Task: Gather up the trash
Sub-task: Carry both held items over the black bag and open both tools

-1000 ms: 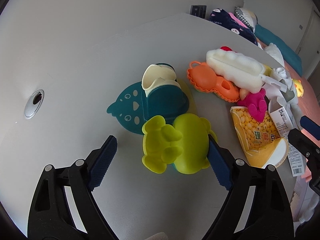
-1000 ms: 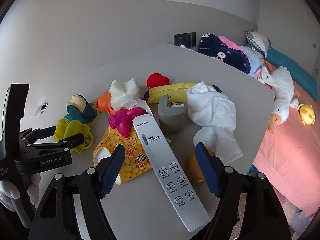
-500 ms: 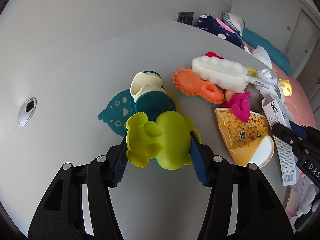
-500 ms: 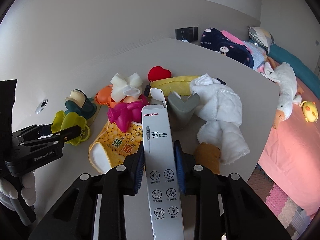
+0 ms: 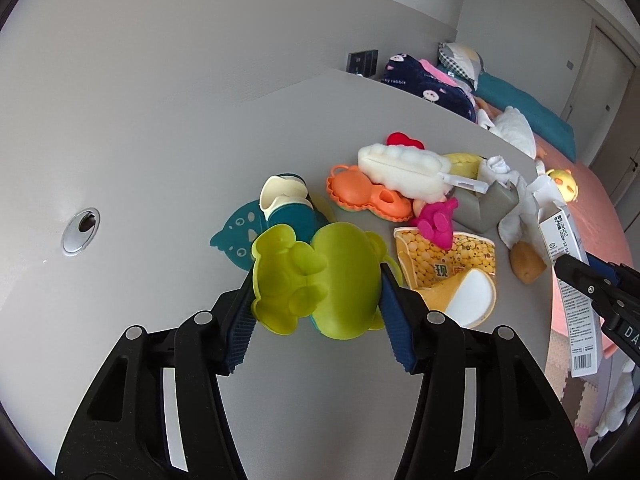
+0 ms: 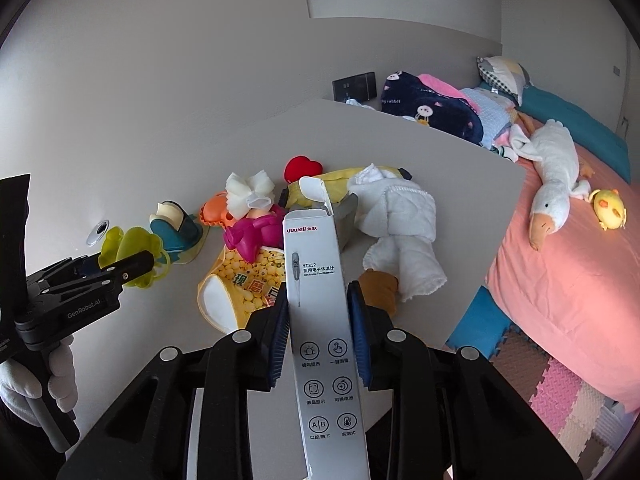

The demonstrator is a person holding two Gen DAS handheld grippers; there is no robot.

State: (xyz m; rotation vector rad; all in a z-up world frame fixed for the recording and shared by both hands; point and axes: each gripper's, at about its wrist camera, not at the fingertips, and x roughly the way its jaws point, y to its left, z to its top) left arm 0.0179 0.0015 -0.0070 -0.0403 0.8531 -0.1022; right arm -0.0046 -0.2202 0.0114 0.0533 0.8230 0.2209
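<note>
A bedroom in a home is shown. At the right of the frame a bed (image 6: pixel 572 264) with a pink sheet is seen, with a plush goose (image 6: pixel 554 184), pillows (image 6: pixel 502 72) and folded blankets (image 6: pixel 432 110) on it. Foam play mats (image 6: pixel 560 396) are laid at lower right, and toys are scattered on a white table (image 6: pixel 440 152).

Both grippers are matte black, each with 2 angular arms carrying round silver screw heads and triangular cut-outs. The left gripper (image 5: pixel 318 300) and right gripper (image 6: pixel 319 320) have ribbed dark blue pads (image 5: pixel 394 328). White lettering reads "GenRobot.AI". A white glove (image 6: pixel 24 380) covers the hand on the left handle.
</note>
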